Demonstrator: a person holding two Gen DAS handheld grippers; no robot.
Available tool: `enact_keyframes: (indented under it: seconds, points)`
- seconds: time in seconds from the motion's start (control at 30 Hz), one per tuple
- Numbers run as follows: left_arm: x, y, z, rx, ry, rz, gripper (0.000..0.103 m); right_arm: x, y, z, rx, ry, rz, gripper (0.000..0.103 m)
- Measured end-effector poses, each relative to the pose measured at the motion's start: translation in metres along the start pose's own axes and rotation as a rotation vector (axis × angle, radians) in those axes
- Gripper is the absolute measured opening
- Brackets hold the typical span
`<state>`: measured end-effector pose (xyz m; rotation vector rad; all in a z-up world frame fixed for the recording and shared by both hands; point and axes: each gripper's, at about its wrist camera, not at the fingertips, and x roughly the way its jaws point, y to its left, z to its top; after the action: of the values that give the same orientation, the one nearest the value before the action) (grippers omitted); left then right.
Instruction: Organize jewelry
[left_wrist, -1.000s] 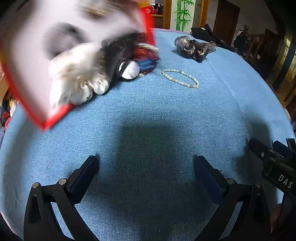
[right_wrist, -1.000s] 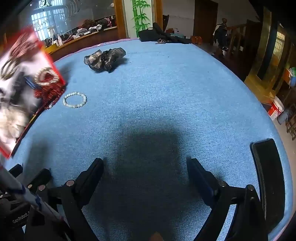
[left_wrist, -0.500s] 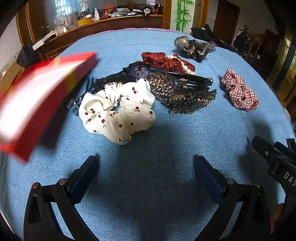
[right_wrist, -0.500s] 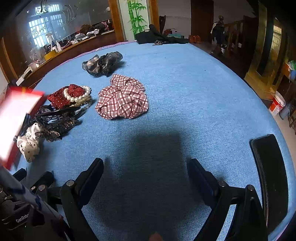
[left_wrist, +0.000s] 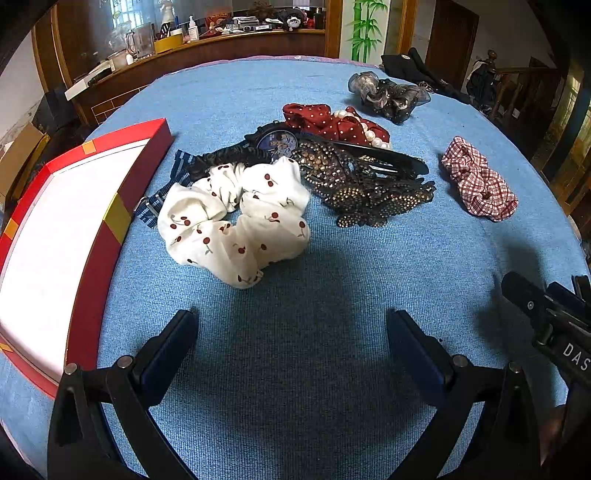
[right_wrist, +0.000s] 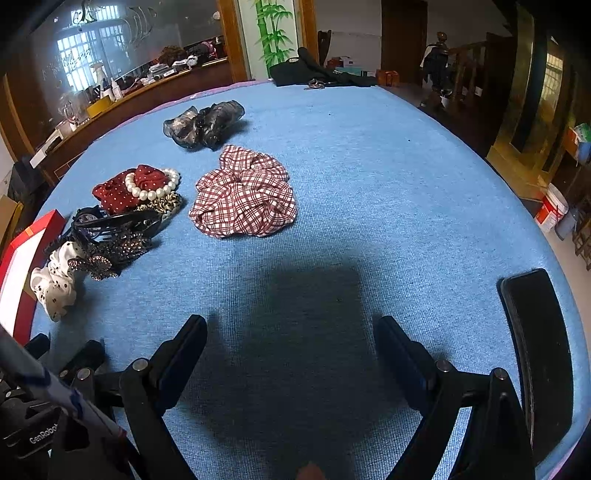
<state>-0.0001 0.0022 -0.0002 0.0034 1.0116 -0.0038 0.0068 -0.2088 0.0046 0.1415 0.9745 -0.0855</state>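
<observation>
The left claw (left_wrist: 290, 339) hangs low over the blue cloth of the desk (left_wrist: 332, 280), its two fingers spread wide apart with nothing between them. The right claw (right_wrist: 290, 343) sits the same way, fingers parted and empty above its own shadow.

From the left wrist view, at twelve o'clock just beyond the left claw lies a white cherry-print scrunchie (left_wrist: 236, 218). At nine o'clock a red box (left_wrist: 96, 254) with a white inside rests flat on the cloth, near the scrunchie but not touching it. Behind the scrunchie, toward eleven o'clock, a blue striped strap (left_wrist: 162, 192) and a black ruffled band (left_wrist: 225, 157) touch it. At twelve o'clock, farther out, a watch face (left_wrist: 277, 144) peeks from the heap, with studded dark hair clips (left_wrist: 369, 192) against it at one o'clock. A red dotted scrunchie (left_wrist: 321, 118) lies behind, with a pearl bracelet (left_wrist: 365, 133) draped on it. A red plaid scrunchie (left_wrist: 480, 184) lies apart at two o'clock, and a grey sheer scrunchie (left_wrist: 384, 94) sits well beyond, near the far edge.

In the right wrist view the plaid scrunchie is at twelve o'clock from the right claw, the heap at ten o'clock, and a black phone (right_wrist: 539, 350) lies at three o'clock by the desk's edge.
</observation>
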Motion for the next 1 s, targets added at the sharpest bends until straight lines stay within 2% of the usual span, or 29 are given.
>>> enact_keyframes:
  seconds: [0.27, 0.4, 0.5, 0.57, 0.67, 0.83, 1.0]
  points:
    - [0.000, 0.000, 0.000, 0.000, 0.000, 0.000, 0.103, -0.006, 0.004, -0.001, -0.014, -0.018, -0.014, 0.094]
    - [-0.002, -0.003, 0.000, 0.007, 0.005, 0.036, 0.103, -0.038, 0.006, -0.007, -0.009, -0.098, 0.013, 0.093]
    - [-0.023, -0.006, -0.004, 0.051, -0.098, 0.077, 0.103, -0.060, 0.010, -0.015, -0.031, -0.162, 0.009, 0.093]
    - [-0.045, -0.001, -0.006, 0.051, -0.176, 0.061, 0.103, -0.070, 0.012, -0.020, -0.035, -0.182, 0.012, 0.093]
    - [-0.074, 0.007, -0.011, 0.057, -0.276, 0.099, 0.103, -0.079, 0.018, -0.025, -0.051, -0.195, 0.041, 0.093]
    - [-0.098, 0.027, -0.015, 0.035, -0.312, 0.086, 0.103, -0.091, 0.028, -0.028, -0.055, -0.221, 0.081, 0.093]
    - [-0.111, 0.039, -0.019, 0.014, -0.337, 0.082, 0.103, -0.100, 0.042, -0.033, -0.076, -0.259, 0.066, 0.093]
